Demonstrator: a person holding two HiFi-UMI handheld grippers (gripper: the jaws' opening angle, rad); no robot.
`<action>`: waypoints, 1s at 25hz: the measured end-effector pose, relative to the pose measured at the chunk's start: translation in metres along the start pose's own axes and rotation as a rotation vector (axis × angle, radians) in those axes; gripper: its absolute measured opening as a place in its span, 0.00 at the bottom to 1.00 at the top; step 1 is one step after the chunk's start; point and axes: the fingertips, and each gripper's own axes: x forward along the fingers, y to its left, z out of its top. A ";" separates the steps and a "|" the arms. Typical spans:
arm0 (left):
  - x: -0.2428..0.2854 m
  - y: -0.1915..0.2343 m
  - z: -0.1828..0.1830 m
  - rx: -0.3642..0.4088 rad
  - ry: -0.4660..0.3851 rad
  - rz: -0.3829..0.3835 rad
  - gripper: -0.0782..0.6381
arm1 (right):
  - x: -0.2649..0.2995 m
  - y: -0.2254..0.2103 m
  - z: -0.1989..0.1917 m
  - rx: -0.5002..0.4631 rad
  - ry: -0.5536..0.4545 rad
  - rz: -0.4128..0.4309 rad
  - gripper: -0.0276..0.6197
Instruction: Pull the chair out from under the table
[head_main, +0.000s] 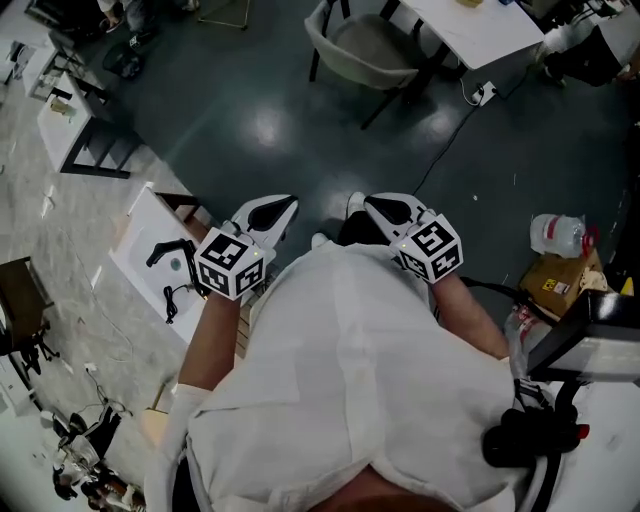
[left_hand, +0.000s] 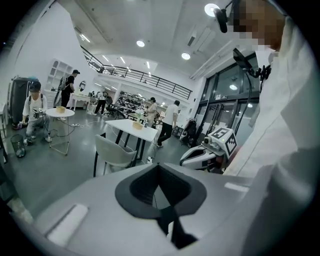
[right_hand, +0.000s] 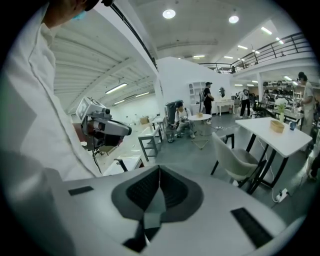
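The pale grey chair (head_main: 365, 50) stands far off across the dark floor, tucked at the white table (head_main: 480, 25). Both grippers are held close in front of the person's white shirt, well short of the chair. My left gripper (head_main: 288, 205) and right gripper (head_main: 372, 202) point toward it, each shut with nothing between the jaws. In the left gripper view the shut left gripper (left_hand: 159, 167) faces the chair (left_hand: 116, 152) and table (left_hand: 132, 129), with the right gripper (left_hand: 200, 156) alongside. The right gripper view shows the shut right gripper (right_hand: 159, 170), the chair (right_hand: 235, 160) and the table (right_hand: 275, 132).
A power strip (head_main: 483, 95) with a cable lies on the floor by the table. A water bottle (head_main: 558, 235) and cardboard box (head_main: 560, 280) sit at the right. A white board with black tools (head_main: 160, 260) lies at the left. People stand and sit around a round table (left_hand: 60, 114) beyond.
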 end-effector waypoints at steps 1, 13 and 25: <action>0.005 0.007 0.002 0.002 0.005 0.002 0.12 | 0.004 -0.007 0.001 0.007 0.000 0.001 0.05; 0.093 0.125 0.070 0.143 0.109 0.017 0.13 | 0.078 -0.136 0.050 0.030 0.010 0.020 0.06; 0.167 0.256 0.144 0.307 0.235 -0.019 0.22 | 0.159 -0.254 0.113 0.019 0.047 -0.033 0.11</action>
